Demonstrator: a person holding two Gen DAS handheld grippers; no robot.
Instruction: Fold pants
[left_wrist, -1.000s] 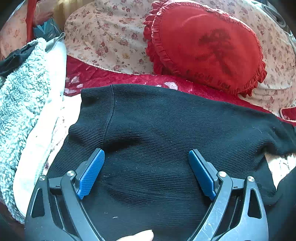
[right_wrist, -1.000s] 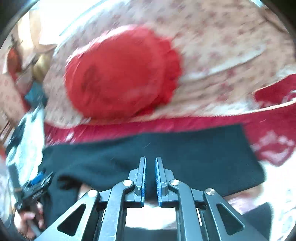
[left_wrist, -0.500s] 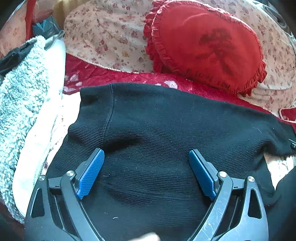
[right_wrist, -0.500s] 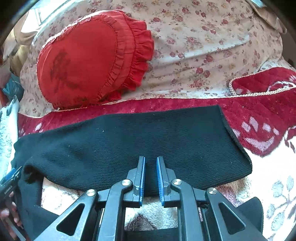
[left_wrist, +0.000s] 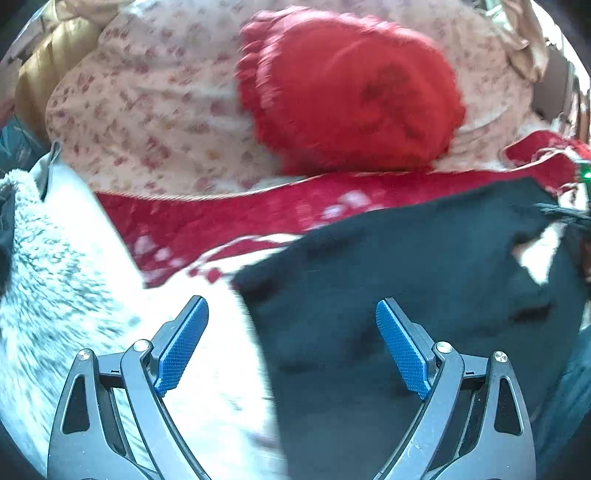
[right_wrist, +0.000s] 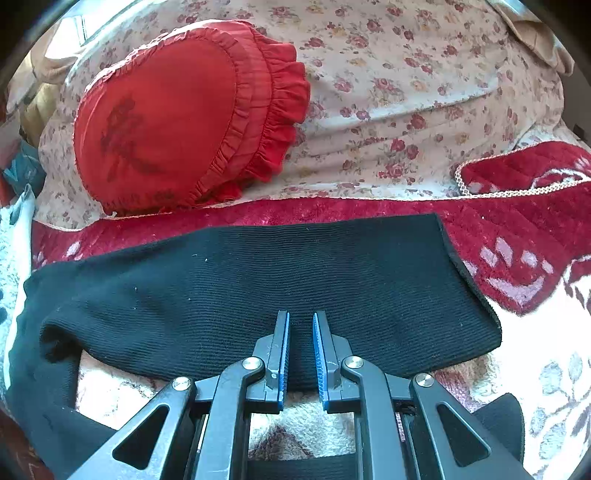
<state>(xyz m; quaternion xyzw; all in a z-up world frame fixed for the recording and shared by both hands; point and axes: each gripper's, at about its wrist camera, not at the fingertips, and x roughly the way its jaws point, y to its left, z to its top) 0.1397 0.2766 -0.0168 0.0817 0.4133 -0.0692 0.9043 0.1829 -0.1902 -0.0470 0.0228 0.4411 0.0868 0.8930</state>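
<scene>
Black knit pants (right_wrist: 258, 280) lie flat across a red patterned blanket (right_wrist: 517, 229), one leg running toward the right hem. My right gripper (right_wrist: 300, 317) sits at that leg's near edge, its pads nearly together with black cloth in the narrow slit between them. The other leg shows at the bottom right (right_wrist: 498, 417). The left wrist view is blurred. There my left gripper (left_wrist: 291, 301) stands wide open above the waist end of the pants (left_wrist: 406, 258), holding nothing. Its left pad hangs over white cover and its right pad over the black cloth.
A red frilled heart pillow (right_wrist: 166, 118) leans on floral bedding (right_wrist: 406, 92) behind the pants. A fluffy pale fleece (left_wrist: 55, 295) is piled at the left. White patterned cover (right_wrist: 554, 387) lies to the right of the pants.
My left gripper, still open, has swung left and risen off the middle of the pants to their waist edge. The right wrist view was blurred a second ago and now holds steady.
</scene>
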